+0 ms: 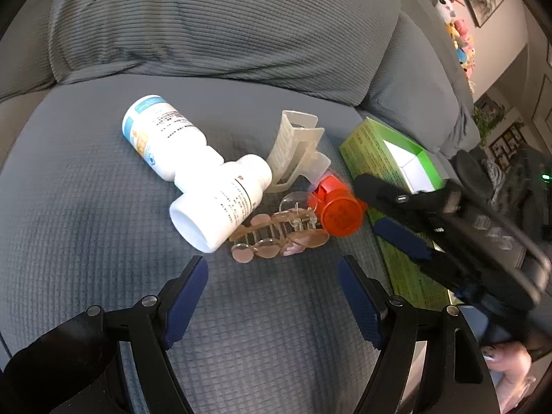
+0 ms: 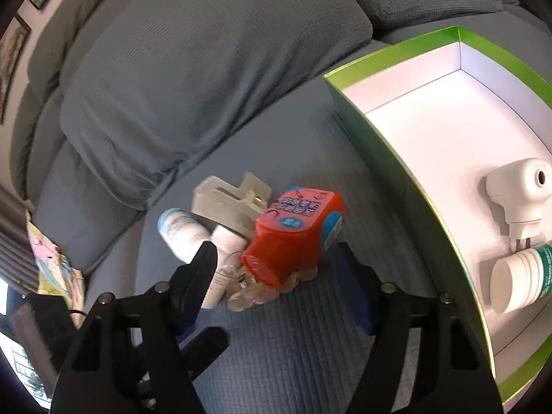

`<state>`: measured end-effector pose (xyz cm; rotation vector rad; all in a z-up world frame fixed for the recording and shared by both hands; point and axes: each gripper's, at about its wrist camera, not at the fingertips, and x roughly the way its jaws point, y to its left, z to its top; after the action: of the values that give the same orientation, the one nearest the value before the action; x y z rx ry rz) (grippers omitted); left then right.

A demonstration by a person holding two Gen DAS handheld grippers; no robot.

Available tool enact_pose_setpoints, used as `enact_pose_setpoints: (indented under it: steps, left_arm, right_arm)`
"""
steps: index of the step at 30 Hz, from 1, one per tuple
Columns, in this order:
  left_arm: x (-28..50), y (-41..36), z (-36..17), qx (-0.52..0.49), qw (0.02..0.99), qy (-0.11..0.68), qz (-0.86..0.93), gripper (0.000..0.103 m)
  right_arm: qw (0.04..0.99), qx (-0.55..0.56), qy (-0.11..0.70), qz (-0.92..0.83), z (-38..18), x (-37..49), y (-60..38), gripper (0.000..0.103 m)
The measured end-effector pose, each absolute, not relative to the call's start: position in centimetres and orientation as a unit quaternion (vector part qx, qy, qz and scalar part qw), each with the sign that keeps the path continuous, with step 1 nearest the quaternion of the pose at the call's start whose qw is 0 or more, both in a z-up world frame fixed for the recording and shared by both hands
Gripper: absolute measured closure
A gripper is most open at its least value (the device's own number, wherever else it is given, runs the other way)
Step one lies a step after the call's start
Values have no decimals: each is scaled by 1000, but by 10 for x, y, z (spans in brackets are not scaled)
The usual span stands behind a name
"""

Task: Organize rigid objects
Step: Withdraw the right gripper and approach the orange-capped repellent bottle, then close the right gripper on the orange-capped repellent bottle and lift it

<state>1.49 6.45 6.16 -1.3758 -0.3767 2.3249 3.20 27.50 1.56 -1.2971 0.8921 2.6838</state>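
A pile lies on the grey sofa seat: two white bottles (image 1: 162, 134) (image 1: 224, 203), a cream hair claw (image 1: 293, 148), an amber hair claw (image 1: 276, 238) and an orange container (image 1: 339, 210). My left gripper (image 1: 272, 276) hovers open just in front of the amber claw, with nothing between its fingers. My right gripper (image 2: 276, 258) (image 1: 367, 207) reaches in from the right, its fingers on either side of the orange container (image 2: 293, 238). Its right pad lies against the container. A gap shows beside its left finger (image 2: 205, 262).
A green box with a white inside (image 2: 396, 158) (image 1: 386, 151) sits to the right of the pile; a white handheld device (image 2: 521, 186) and a white jar (image 2: 517, 283) lie in it. Grey back cushions (image 1: 224, 27) rise behind. A person's hand (image 1: 510, 362) holds the right gripper.
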Motion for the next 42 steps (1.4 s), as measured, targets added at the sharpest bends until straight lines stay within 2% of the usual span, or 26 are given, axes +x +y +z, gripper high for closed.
enact_pose_setpoints:
  steps: [4, 7, 10, 12, 16, 19, 30, 36, 42]
  left_arm:
    - [13, 58, 65, -488, 206, -150, 835, 25]
    - [13, 56, 65, -489, 206, -152, 834, 25]
    - [13, 54, 66, -487, 206, -155, 834, 25]
    - [12, 53, 66, -488, 207, -158, 833, 25]
    - [12, 52, 65, -490, 204, -156, 833, 25]
    - [13, 51, 66, -487, 203, -157, 835, 25]
    - [24, 41, 77, -467, 179, -145, 853, 25]
    - [29, 24, 83, -455, 151, -158, 863, 25]
    - [32, 18, 82, -455, 149, -166, 862, 25]
  right_arm:
    - [46, -431, 274, 858, 11, 21, 269, 33]
    - [63, -437, 283, 851, 6, 14, 271, 16]
    - [73, -450, 283, 844, -1, 7, 271, 14]
    - [70, -452, 283, 843, -6, 2, 270, 16]
    - [77, -456, 285, 839, -18, -1, 273, 28]
    - [86, -447, 281, 845, -19, 0, 277, 42]
    - [36, -417, 279, 864, -1, 35, 282, 43]
    - [-35, -434, 264, 861, 8, 56, 260, 43]
    - [-62, -460, 239, 853, 7, 64, 241, 45]
